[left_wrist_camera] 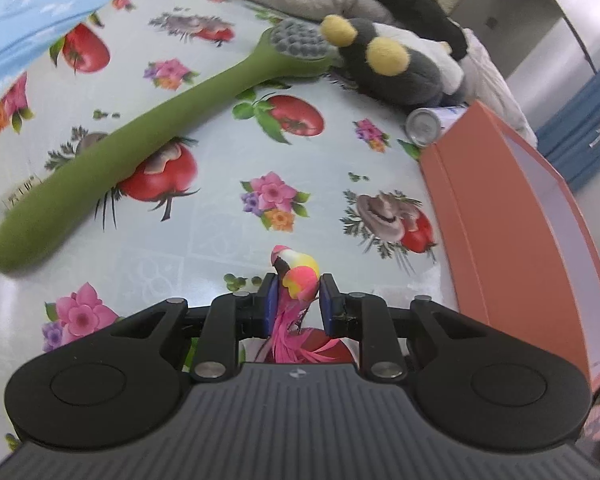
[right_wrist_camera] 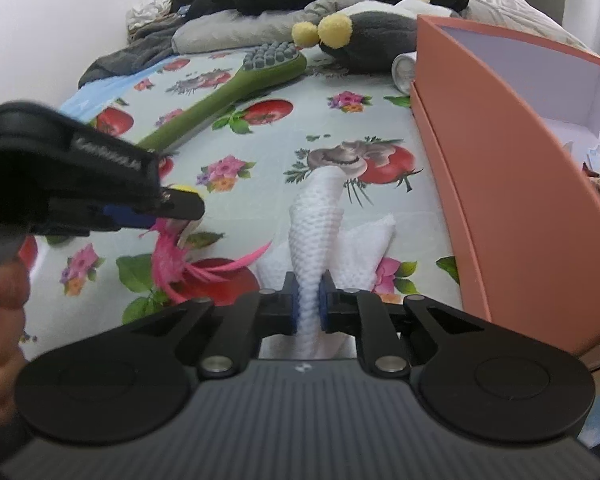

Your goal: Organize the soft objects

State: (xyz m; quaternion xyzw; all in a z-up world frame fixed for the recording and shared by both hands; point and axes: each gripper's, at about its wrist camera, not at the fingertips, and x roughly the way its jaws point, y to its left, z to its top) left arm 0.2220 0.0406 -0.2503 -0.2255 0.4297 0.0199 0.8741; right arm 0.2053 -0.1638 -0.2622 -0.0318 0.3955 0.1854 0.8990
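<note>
Left wrist view: the left gripper [left_wrist_camera: 299, 294] pinches a pink feathered toy bird [left_wrist_camera: 296, 276] between its blue pads, above a tablecloth [left_wrist_camera: 220, 152] printed with tomatoes and flowers. A green long-handled brush [left_wrist_camera: 140, 136] lies diagonally across the cloth, its grey bristle head beside a grey plush toy [left_wrist_camera: 396, 68] with yellow pompoms. A metal can [left_wrist_camera: 424, 126] rests against an orange box [left_wrist_camera: 500, 208] at right.

Right wrist view: the right gripper [right_wrist_camera: 309, 302] squeezes a white waffle-knit cloth [right_wrist_camera: 318, 220] that droops onto the tablecloth, just beside the open orange box [right_wrist_camera: 480, 160]. At left, the left gripper [right_wrist_camera: 168, 210] holds the feathered bird [right_wrist_camera: 168, 258] just above the cloth.
</note>
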